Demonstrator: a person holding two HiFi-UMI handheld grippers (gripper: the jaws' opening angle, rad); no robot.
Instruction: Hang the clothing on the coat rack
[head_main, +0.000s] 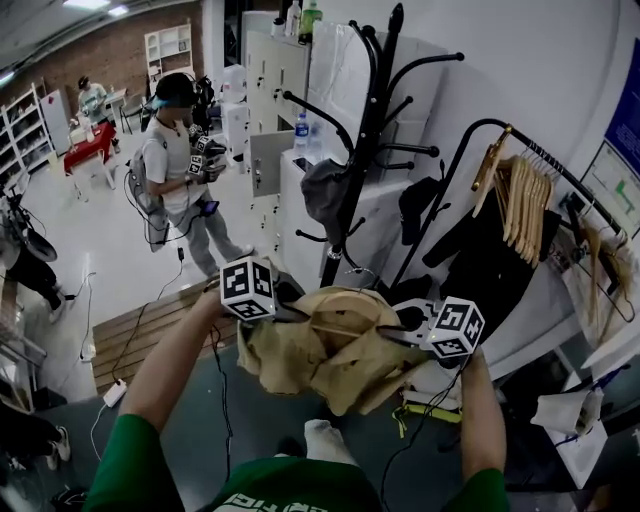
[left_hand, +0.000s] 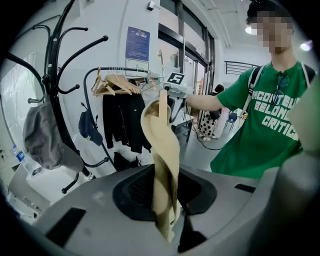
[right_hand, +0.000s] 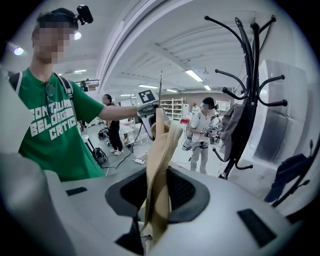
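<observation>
Head view: both grippers meet at the frame's centre, with a tan garment (head_main: 330, 368) bunched between them over what looks like a wooden hanger (head_main: 340, 296). The left gripper (head_main: 290, 312) is clamped on one fold of the fabric and the right gripper (head_main: 400, 328) on another. Each gripper view shows cloth pinched between its jaws. The black coat rack (head_main: 368, 150) stands above centre, a grey cap (head_main: 325, 190) hanging on it.
</observation>
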